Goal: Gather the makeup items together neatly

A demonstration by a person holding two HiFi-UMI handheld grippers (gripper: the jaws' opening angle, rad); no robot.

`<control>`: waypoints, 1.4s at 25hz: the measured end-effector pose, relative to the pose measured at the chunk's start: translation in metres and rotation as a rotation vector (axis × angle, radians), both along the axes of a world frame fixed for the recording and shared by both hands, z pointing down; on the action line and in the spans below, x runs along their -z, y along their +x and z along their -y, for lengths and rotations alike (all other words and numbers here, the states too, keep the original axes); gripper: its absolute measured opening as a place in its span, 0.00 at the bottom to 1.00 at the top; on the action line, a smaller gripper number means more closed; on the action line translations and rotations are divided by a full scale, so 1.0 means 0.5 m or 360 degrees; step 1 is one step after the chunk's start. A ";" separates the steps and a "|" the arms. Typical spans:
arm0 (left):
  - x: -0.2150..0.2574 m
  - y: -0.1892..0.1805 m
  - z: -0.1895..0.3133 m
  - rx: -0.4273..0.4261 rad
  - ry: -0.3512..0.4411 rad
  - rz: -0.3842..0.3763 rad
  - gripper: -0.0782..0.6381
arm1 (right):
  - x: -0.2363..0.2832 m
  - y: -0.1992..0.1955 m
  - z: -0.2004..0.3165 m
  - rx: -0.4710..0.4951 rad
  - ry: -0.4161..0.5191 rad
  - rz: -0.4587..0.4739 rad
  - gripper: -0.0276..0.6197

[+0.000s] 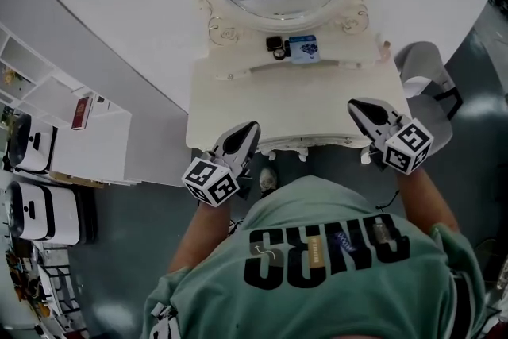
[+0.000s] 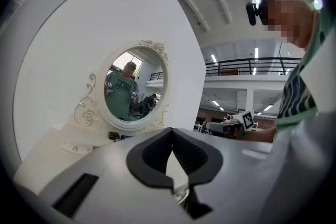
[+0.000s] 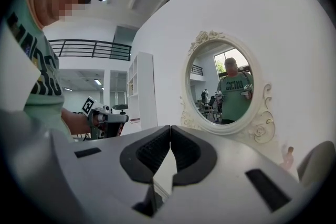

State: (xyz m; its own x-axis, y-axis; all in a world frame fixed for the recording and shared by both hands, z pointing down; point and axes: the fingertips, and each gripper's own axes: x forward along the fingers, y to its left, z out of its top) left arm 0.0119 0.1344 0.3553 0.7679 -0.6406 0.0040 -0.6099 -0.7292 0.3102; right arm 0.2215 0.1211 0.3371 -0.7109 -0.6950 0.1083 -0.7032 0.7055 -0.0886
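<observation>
Left claw (image 1: pixel 248 129) and right claw (image 1: pixel 356 105): both pressed together, empty, at the counter's (image 1: pixel 317 103) near edge. Dark compact (image 1: pixel 275 43) and blue box (image 1: pixel 303 48) sit far centre. Judged light, rigid and slick; pinch across flat sides.

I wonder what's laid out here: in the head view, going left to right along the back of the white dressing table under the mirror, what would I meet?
Small dark case → blue box → small pinkish bottle.

left hand-held gripper (image 1: pixel 243 137): closed, empty | right hand-held gripper (image 1: pixel 367 113): closed, empty
</observation>
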 end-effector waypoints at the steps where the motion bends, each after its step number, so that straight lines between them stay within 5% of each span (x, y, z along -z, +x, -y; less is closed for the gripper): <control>1: -0.002 -0.018 0.030 -0.0017 0.0007 -0.0011 0.12 | -0.003 -0.020 0.028 -0.0011 0.0002 -0.0009 0.04; 13: 0.015 -0.190 0.393 -0.0350 -0.0002 0.0015 0.12 | 0.011 -0.213 0.354 -0.0234 -0.0056 -0.0091 0.04; 21: -0.039 -0.201 0.500 -0.0405 -0.0058 0.0009 0.12 | -0.046 -0.247 0.478 -0.0181 -0.0173 -0.0218 0.08; 27: -0.076 -0.164 0.552 -0.0339 -0.0084 0.0053 0.12 | -0.115 -0.245 0.578 0.0063 -0.0219 -0.0466 0.16; 35: -0.118 -0.081 0.557 -0.0109 -0.0244 0.0041 0.12 | -0.296 -0.233 0.642 0.0730 -0.0218 -0.1001 0.31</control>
State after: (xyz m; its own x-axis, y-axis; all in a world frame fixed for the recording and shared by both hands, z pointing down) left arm -0.0285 -0.1439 0.4142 0.8083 -0.5769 0.1175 -0.5693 -0.7149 0.4059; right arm 0.1051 -0.2001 0.4852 -0.7001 -0.2989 0.6485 -0.2917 0.9487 0.1223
